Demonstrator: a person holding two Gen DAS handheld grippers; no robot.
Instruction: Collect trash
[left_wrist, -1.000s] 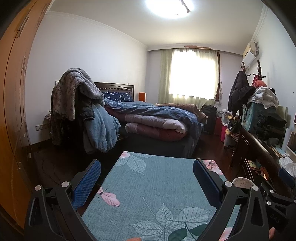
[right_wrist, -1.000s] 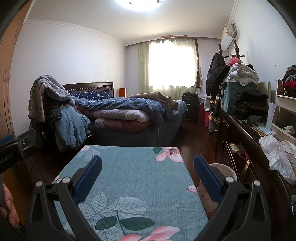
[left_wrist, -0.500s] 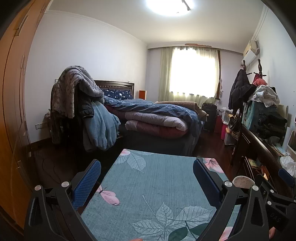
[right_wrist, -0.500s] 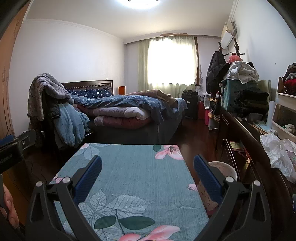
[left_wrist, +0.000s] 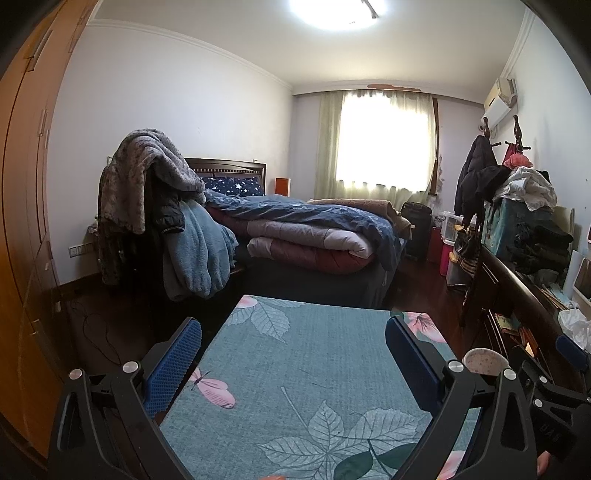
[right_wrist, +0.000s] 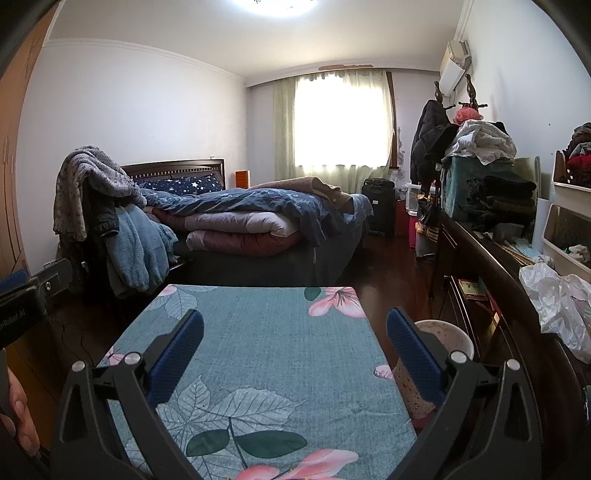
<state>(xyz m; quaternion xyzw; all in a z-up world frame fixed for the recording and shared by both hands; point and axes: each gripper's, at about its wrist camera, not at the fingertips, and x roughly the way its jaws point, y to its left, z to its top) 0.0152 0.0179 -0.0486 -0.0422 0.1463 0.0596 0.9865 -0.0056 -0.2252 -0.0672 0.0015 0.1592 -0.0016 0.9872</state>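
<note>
Your left claw (left_wrist: 293, 343) stands wide, its two blue-padded fingers (left_wrist: 173, 363) spread far apart with nothing between them. Your right claw (right_wrist: 294, 334) is likewise wide and grips nothing. Both claws hover above the surface (left_wrist: 332, 350), which is covered by a teal cloth printed with leaves and pink flowers.

No loose trash can be told on the cloth in either view. The nearest candidate container is the speckled pink-and-white bin (right_wrist: 448, 334), which stands on the floor just beside the right edge of the surface. In the right wrist view its rim shows directly behind the right finger of your right claw. In the left wrist view only part of the rim shows, past the right finger of your left claw.

To the right of the bin runs a long dark wooden sideboard (right_wrist: 476, 243). A crumpled white plastic bag (right_wrist: 557, 299) lies on its top, near the right edge of the right wrist view. Folded dark clothing and a teal box are stacked further along it.

Beyond the far edge of the surface stands the bed (left_wrist: 314, 229), piled with a navy duvet and folded quilts. A chair draped with grey and blue blankets (left_wrist: 159, 173) stands at the left of the bed. A curtained window (left_wrist: 384, 144) lights the far wall.
</note>
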